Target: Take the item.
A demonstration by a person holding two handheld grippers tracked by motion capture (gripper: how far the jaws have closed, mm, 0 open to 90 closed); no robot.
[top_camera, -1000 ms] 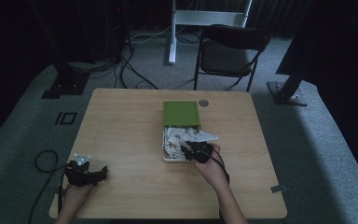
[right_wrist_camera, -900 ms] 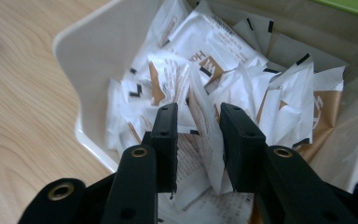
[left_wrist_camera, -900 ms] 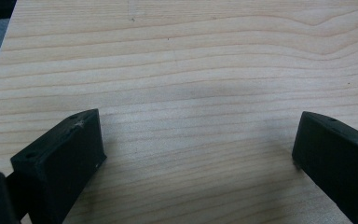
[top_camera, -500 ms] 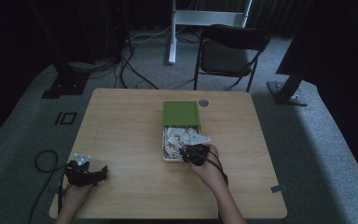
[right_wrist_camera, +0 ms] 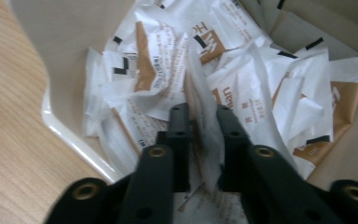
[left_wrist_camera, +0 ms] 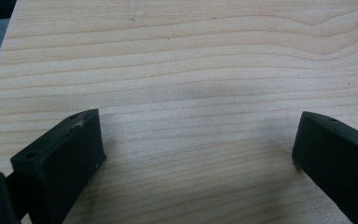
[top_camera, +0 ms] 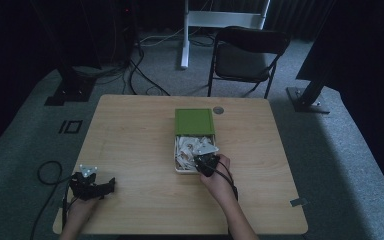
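A white box [top_camera: 176, 169] with its green lid [top_camera: 194, 121] slid back lies mid-table, full of white and brown paper sachets [top_camera: 190, 147]. My right gripper [top_camera: 203, 162] dips into the box's near right corner. Its jaws have just been closing, and in the right gripper view they [right_wrist_camera: 204, 116] now pinch one upright sachet [right_wrist_camera: 200, 86] between the pads, beside the box's white rim [right_wrist_camera: 70, 135]. My left gripper [top_camera: 109, 184] rests at the table's front left corner. In the left gripper view its jaws [left_wrist_camera: 196, 135] stand wide apart over bare wood.
A small round disc [top_camera: 218, 110] lies on the table [top_camera: 130, 130] behind the lid. A black folding chair [top_camera: 250, 50] stands beyond the far edge. Cables [top_camera: 47, 170] and stand bases [top_camera: 305, 100] lie on the carpet around the table.
The right gripper shifted slightly left into the box and its jaws closed on a sachet. The left gripper stayed where it was.
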